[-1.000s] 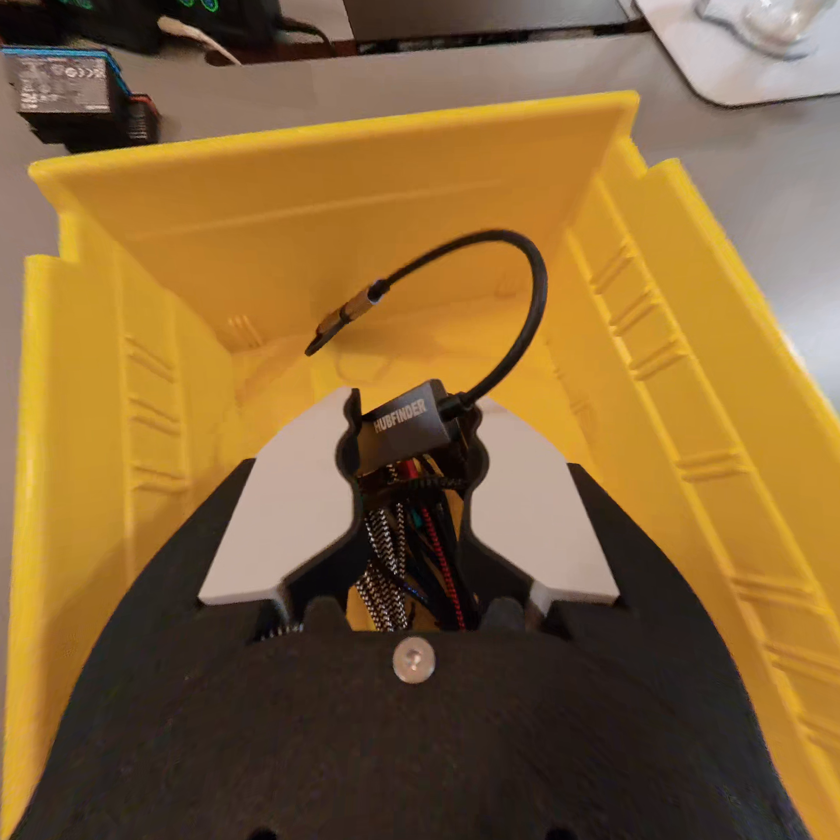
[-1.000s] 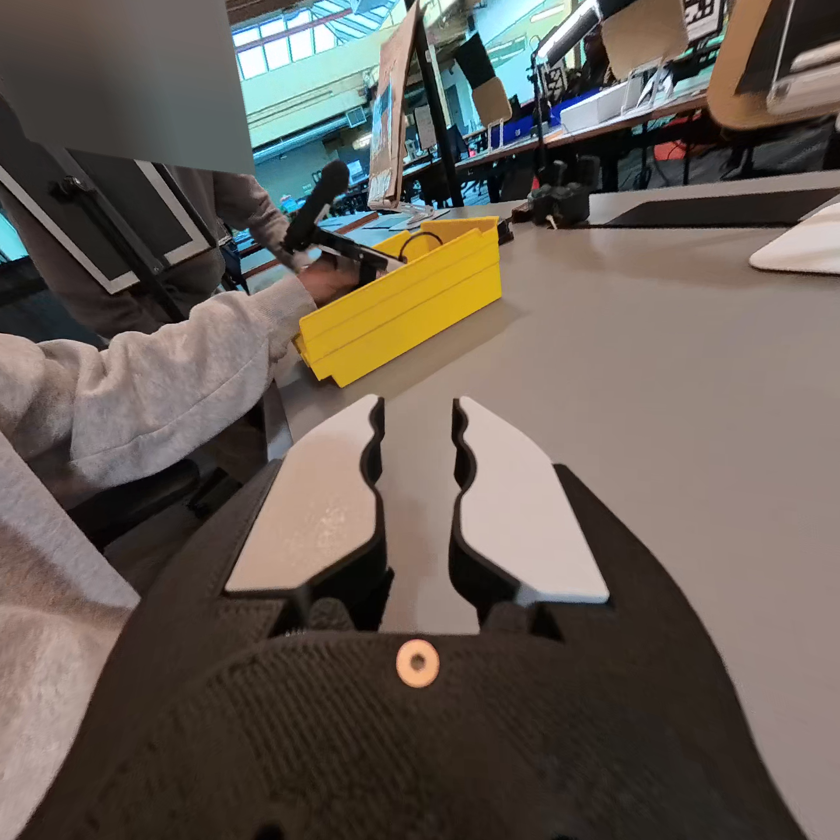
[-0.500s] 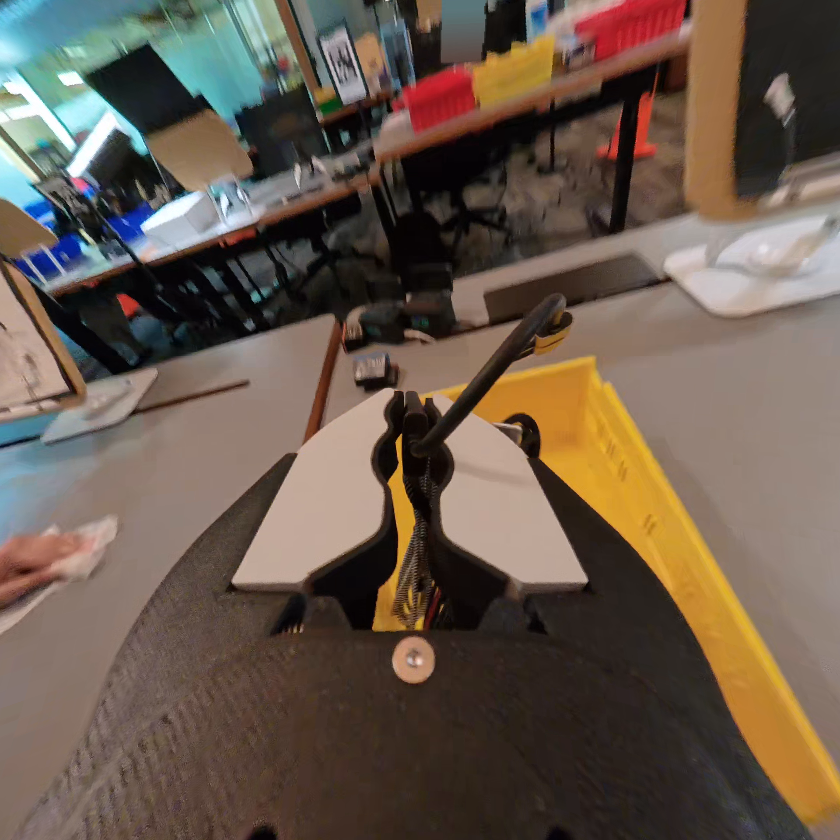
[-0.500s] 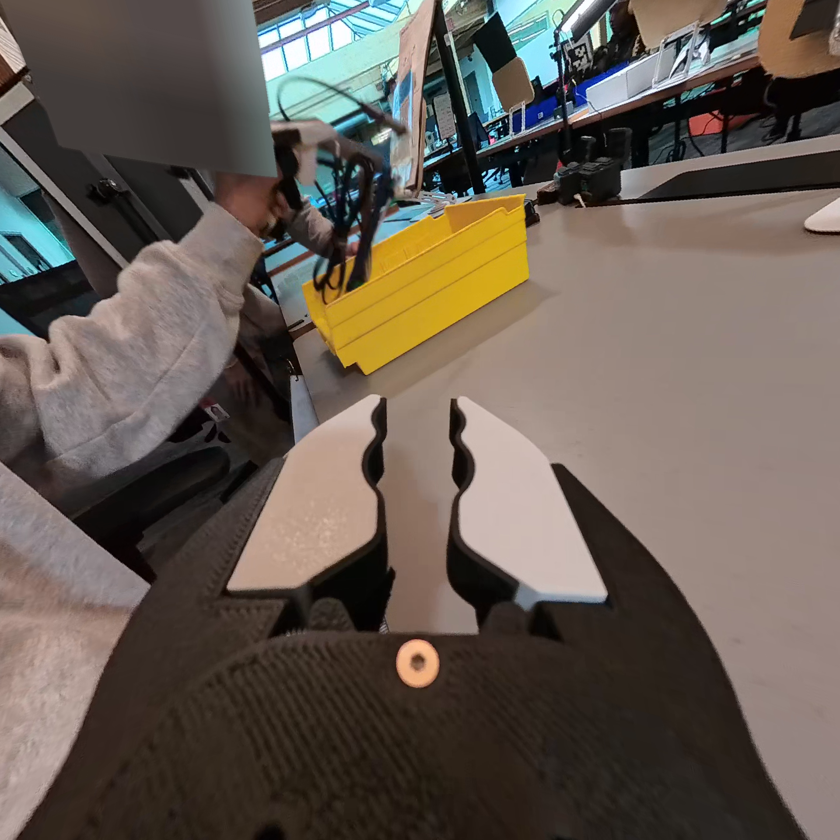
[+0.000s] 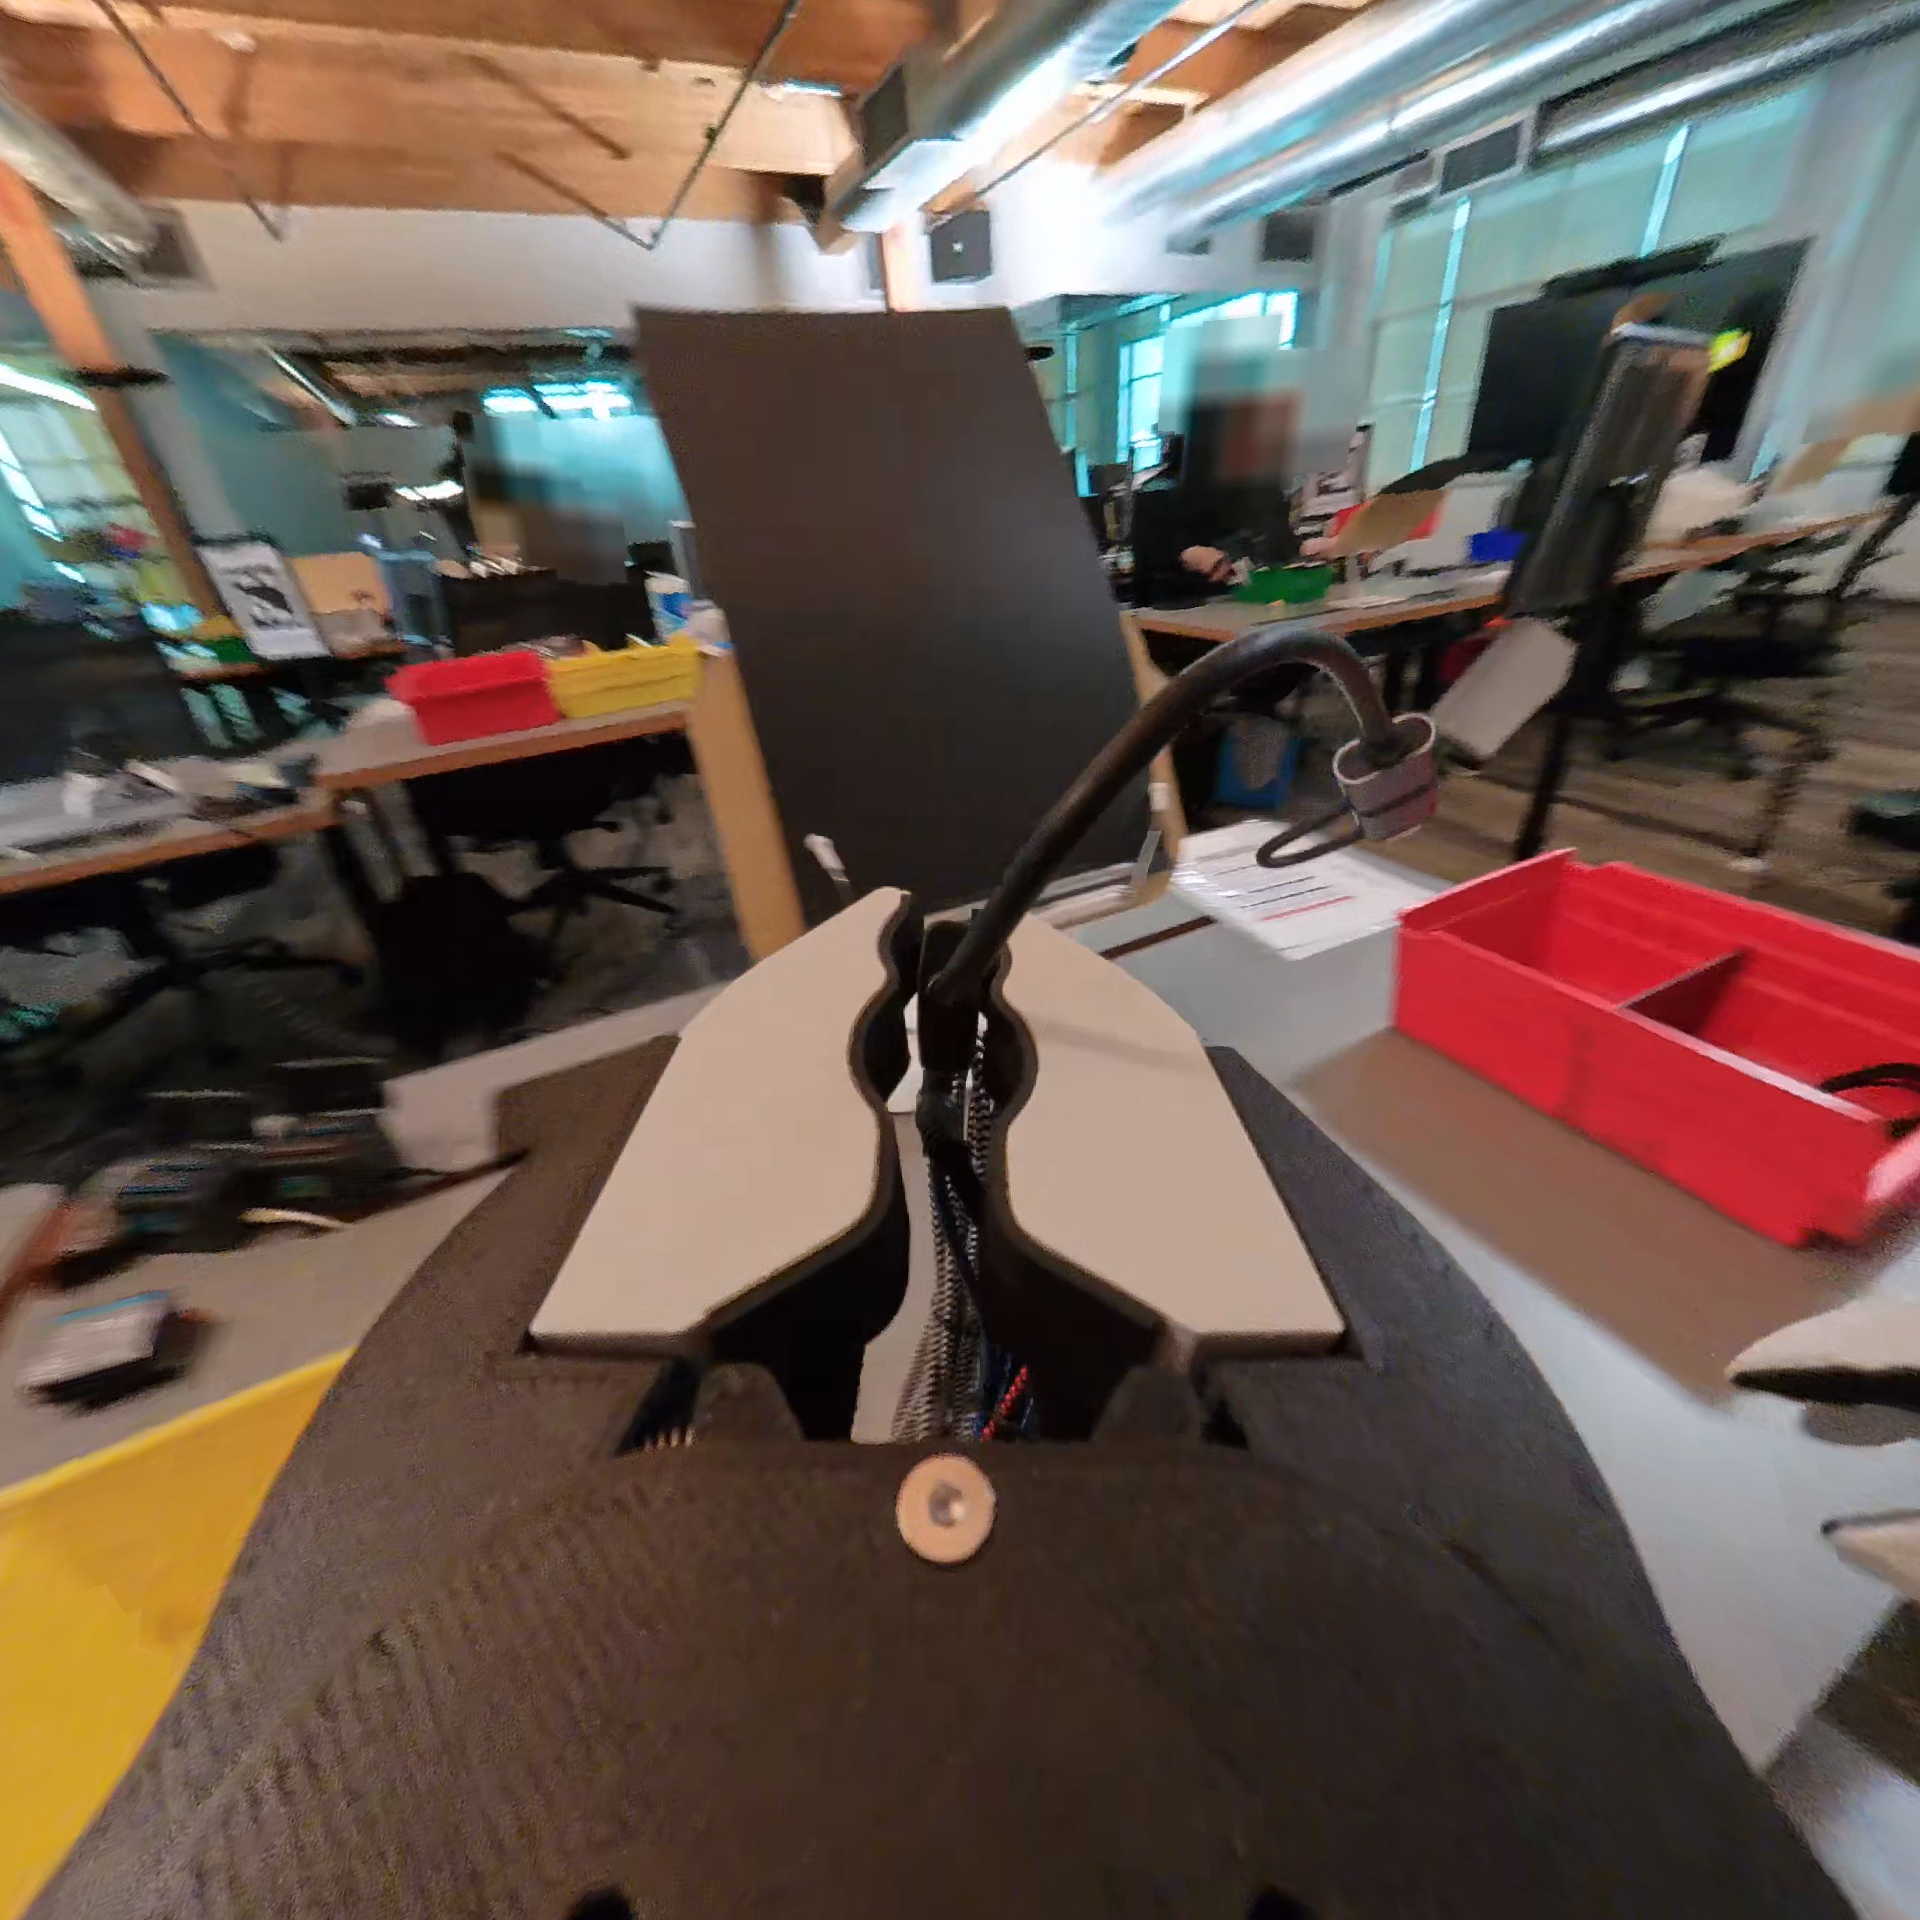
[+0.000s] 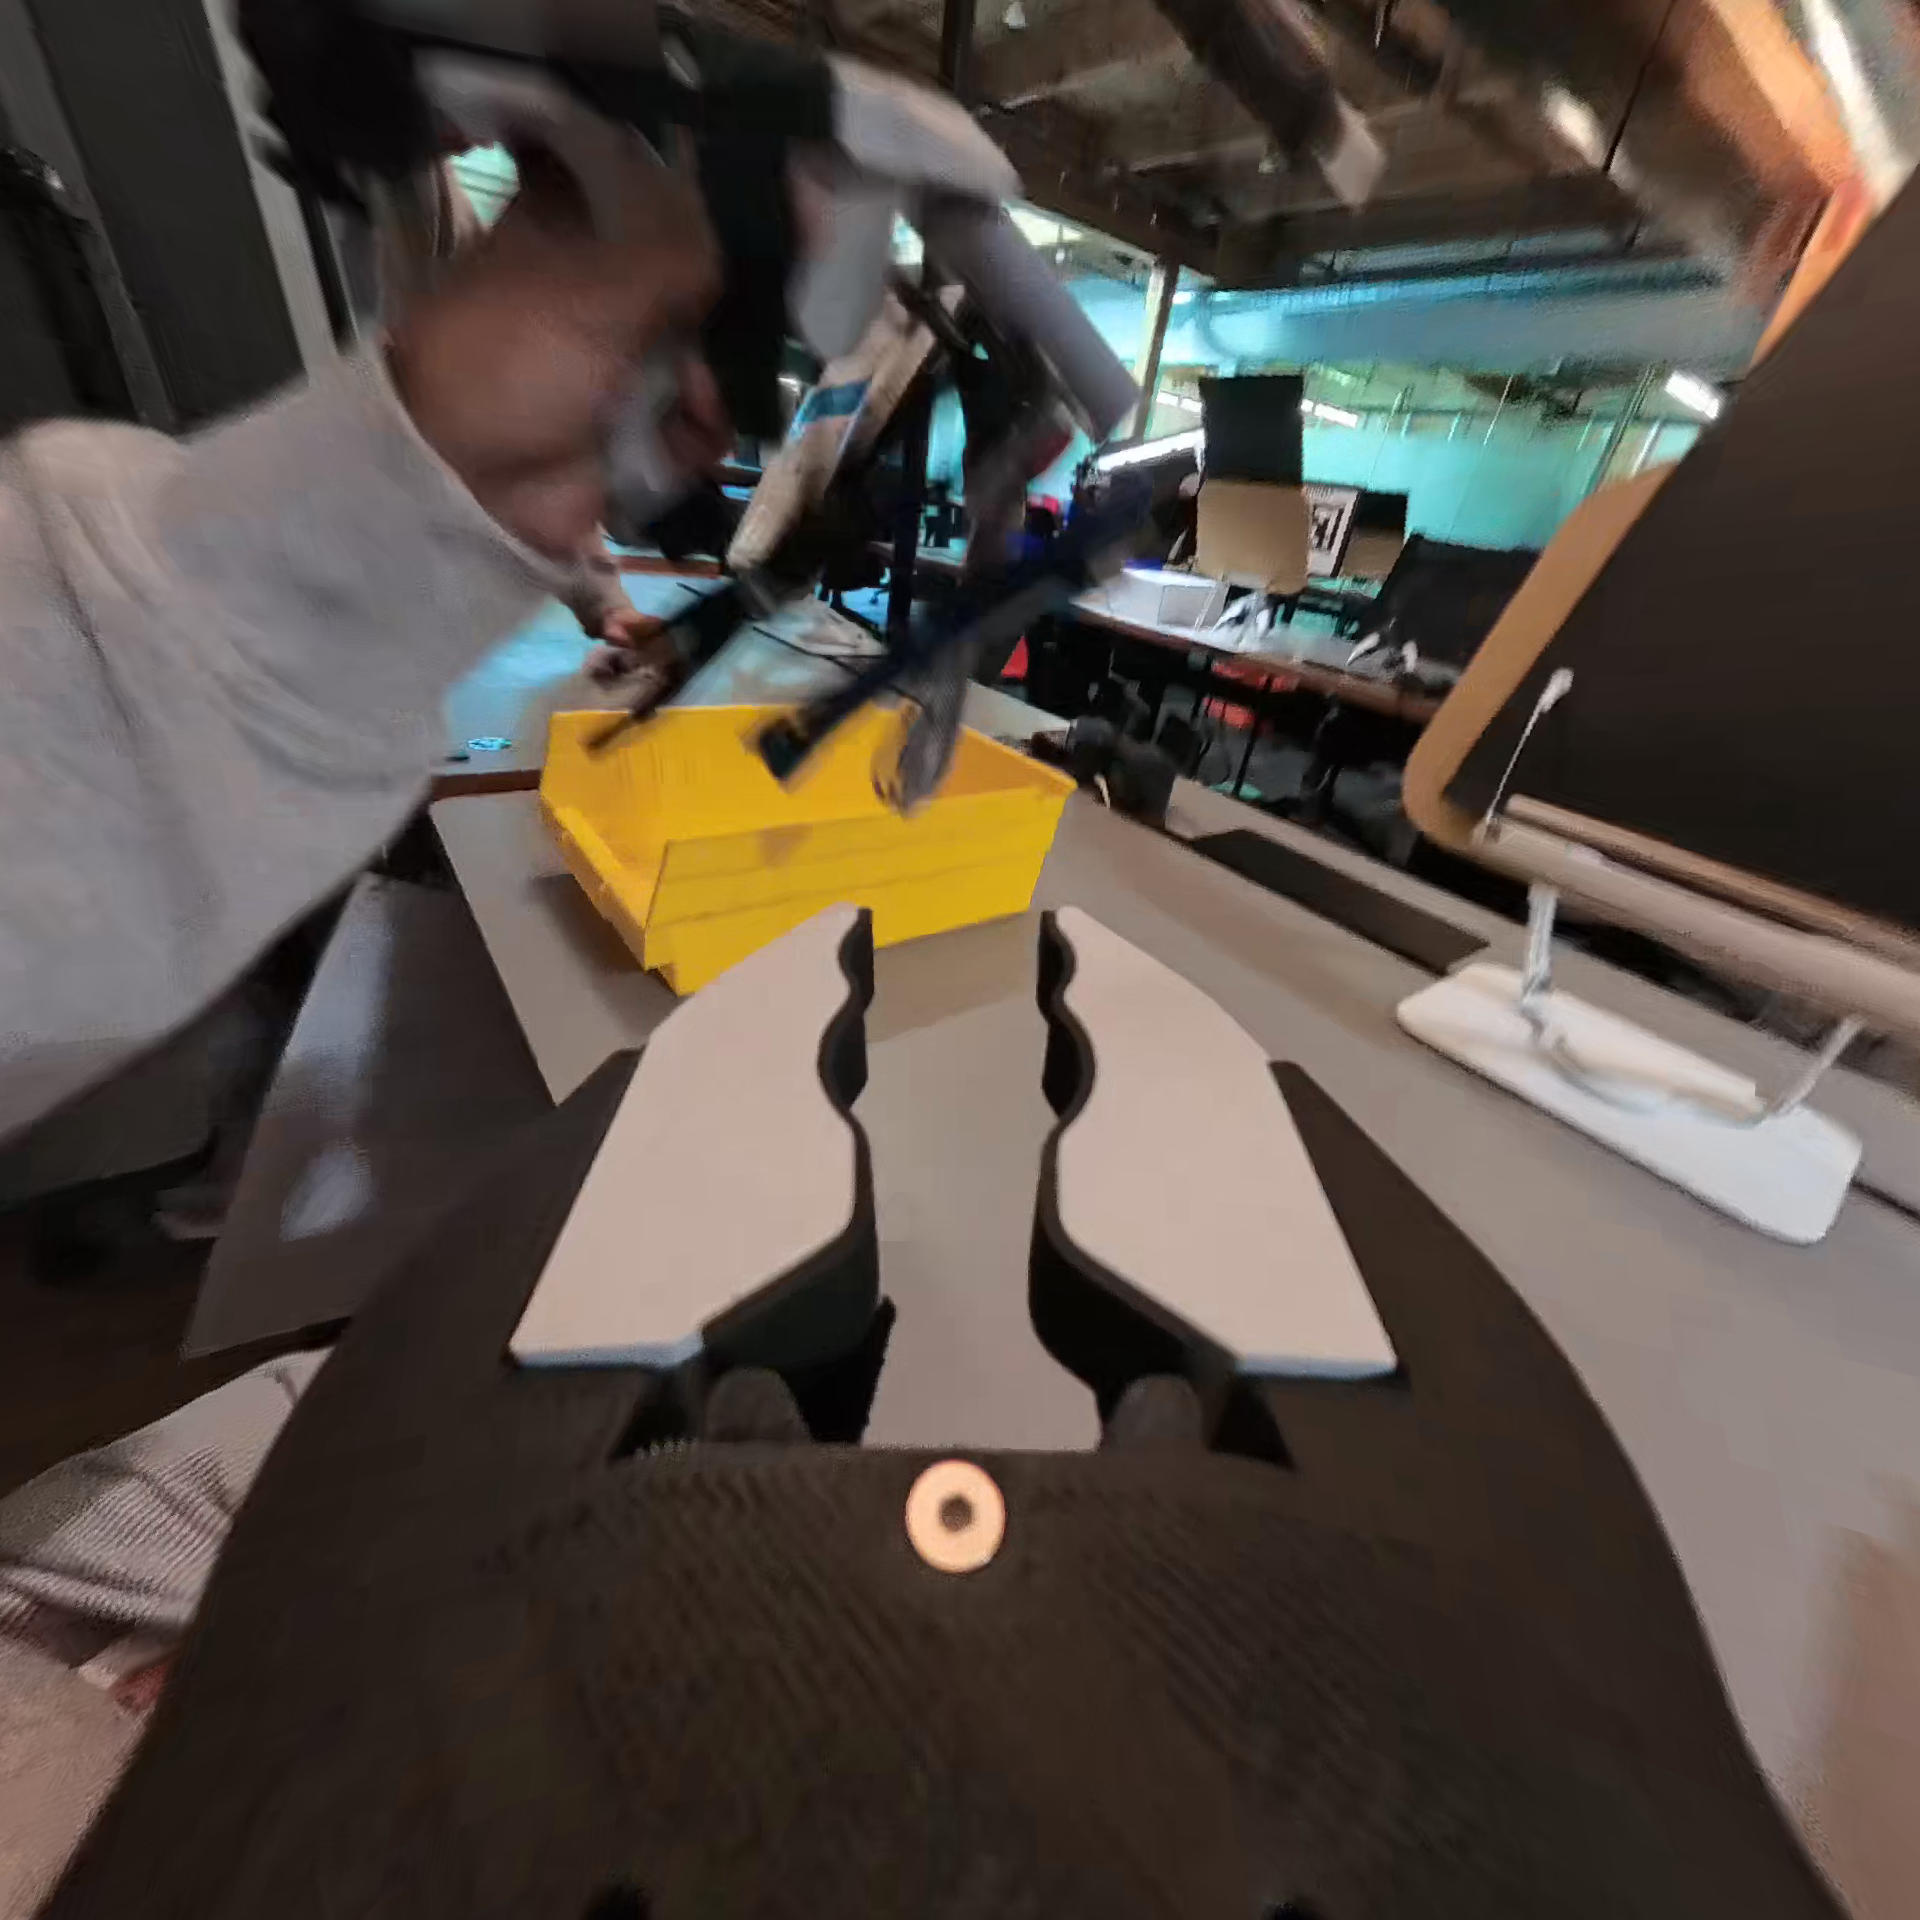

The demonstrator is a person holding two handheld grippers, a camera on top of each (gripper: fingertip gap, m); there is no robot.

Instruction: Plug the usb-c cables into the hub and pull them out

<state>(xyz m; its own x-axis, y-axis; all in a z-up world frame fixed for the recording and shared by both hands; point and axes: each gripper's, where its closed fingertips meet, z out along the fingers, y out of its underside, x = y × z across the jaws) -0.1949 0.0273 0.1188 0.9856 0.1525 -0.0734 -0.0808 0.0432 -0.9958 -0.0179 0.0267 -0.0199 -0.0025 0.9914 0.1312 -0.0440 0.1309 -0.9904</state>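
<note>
In the left wrist view, the left gripper (image 5: 951,961), with pale grey finger plates on a black textured body, has its jaws closed to a narrow slit around the thin black hub (image 5: 943,977), which is seen edge-on and raised well above the grey table (image 5: 1538,1340). The hub's thick black lead (image 5: 1122,748) arches up and to the right, ending in a grey plug (image 5: 1387,779), while braided usb-c cables (image 5: 956,1247) hang down between the fingers. A red plastic bin (image 5: 1621,1049) sits on the table to the right, and a corner of the yellow plastic bin (image 5: 125,1558) shows at lower left. In the right wrist view, the right gripper (image 6: 954,966) hovers low over the table with its jaws parted and nothing between them. Beyond it stands the yellow bin (image 6: 831,873), with blurred cables (image 6: 925,707) dangling above it from the raised left gripper, held by an arm in a grey sleeve (image 6: 208,644).
</note>
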